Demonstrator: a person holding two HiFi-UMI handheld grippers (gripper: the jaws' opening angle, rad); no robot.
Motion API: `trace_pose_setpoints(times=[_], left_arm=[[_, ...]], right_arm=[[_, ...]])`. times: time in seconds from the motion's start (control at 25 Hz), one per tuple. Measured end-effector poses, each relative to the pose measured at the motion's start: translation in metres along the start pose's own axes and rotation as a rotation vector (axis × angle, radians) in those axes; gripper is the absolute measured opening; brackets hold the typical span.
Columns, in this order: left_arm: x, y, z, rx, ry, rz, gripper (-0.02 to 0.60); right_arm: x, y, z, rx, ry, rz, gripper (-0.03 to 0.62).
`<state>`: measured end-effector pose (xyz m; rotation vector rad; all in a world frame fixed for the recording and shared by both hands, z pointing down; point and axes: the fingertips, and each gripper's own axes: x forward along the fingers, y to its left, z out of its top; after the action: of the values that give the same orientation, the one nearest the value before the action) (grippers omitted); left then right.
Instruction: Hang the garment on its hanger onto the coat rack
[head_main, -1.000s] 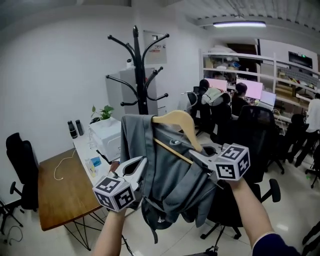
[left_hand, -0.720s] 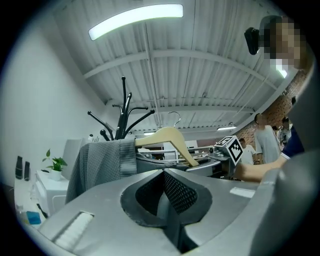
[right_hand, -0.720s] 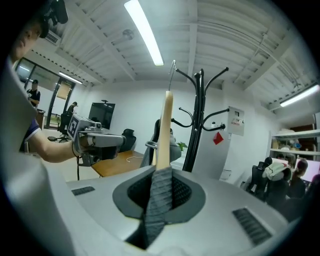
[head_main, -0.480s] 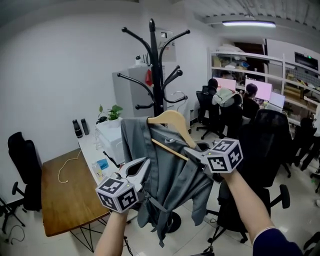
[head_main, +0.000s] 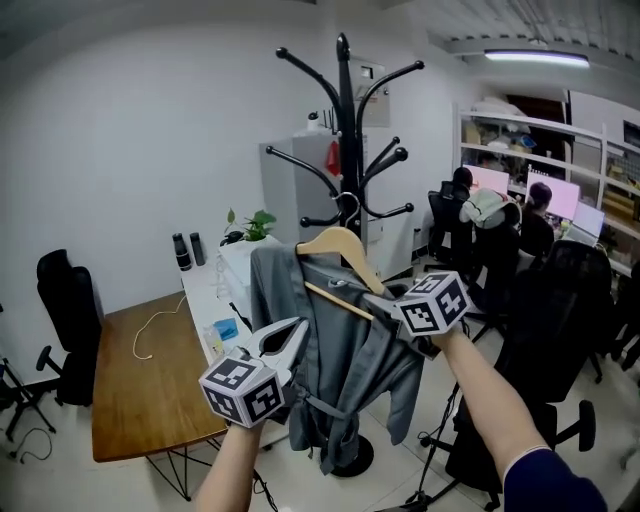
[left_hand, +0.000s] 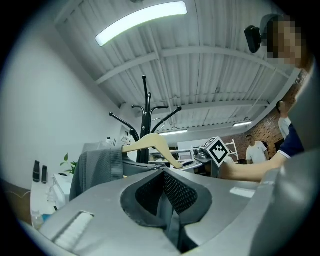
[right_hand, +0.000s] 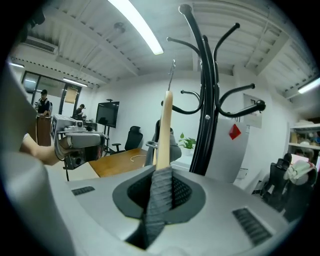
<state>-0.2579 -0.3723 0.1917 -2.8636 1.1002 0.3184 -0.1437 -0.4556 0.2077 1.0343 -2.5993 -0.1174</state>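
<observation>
A grey garment (head_main: 345, 355) hangs on a wooden hanger (head_main: 340, 245) with a metal hook (head_main: 347, 205) on top. My right gripper (head_main: 378, 302) is shut on the hanger's right arm and the fabric over it; in the right gripper view the wood (right_hand: 164, 125) rises straight out of the jaws (right_hand: 161, 172). At the garment's lower left edge, my left gripper (head_main: 297, 333) is shut on a fold of grey cloth (left_hand: 170, 220). The black coat rack (head_main: 343, 130) stands just behind the hanger, its curved arms above and beside the hook, and shows as well in the gripper views (left_hand: 145, 115) (right_hand: 207, 115).
A wooden table (head_main: 140, 370) lies at the left with a black chair (head_main: 65, 310) beside it. A white cabinet (head_main: 300, 185), a plant (head_main: 252, 222) and two dark bottles (head_main: 185, 250) stand behind. Office chairs (head_main: 560, 300) and seated people at monitors (head_main: 500, 195) fill the right.
Both grippers have carried the hanger and garment toward the coat rack. The rack now looms larger and nearer, with the hook close in front of its lower arms.
</observation>
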Motion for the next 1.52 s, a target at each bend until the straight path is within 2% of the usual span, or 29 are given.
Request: trace_pose_setpoints(times=[0.44, 0.96, 1.12, 1.24, 1.28, 1.32, 1.4, 1.52], left_arm=[[-0.005, 0.034, -0.021, -0.02, 0.026, 0.064, -0.014], [-0.004, 0.043, -0.046, -0.048, 0.061, 0.082, -0.014], [-0.007, 0.041, -0.057, -0.065, 0.082, 0.081, -0.014], [-0.008, 0.036, -0.065, -0.076, 0.097, 0.073, -0.014], [-0.01, 0.034, -0.069, -0.083, 0.103, 0.072, -0.014], [-0.012, 0.033, -0.073, -0.09, 0.109, 0.072, -0.014], [-0.017, 0.029, -0.083, -0.109, 0.122, 0.07, -0.014], [-0.023, 0.024, -0.099, -0.136, 0.143, 0.063, -0.014]], right_arm=[[0.059, -0.03, -0.039, 0.062, 0.094, 0.034, 0.037], [0.083, -0.036, -0.062, 0.066, 0.133, 0.039, 0.037], [0.08, -0.042, -0.065, 0.008, 0.141, -0.042, 0.037], [0.077, -0.049, -0.065, -0.064, 0.135, -0.148, 0.06], [0.074, -0.05, -0.066, -0.076, 0.122, -0.178, 0.113], [0.069, -0.051, -0.066, -0.075, 0.099, -0.204, 0.196], [0.05, -0.054, -0.064, -0.046, 0.034, -0.259, 0.264], [0.009, -0.048, -0.056, -0.013, -0.082, -0.337, 0.264]])
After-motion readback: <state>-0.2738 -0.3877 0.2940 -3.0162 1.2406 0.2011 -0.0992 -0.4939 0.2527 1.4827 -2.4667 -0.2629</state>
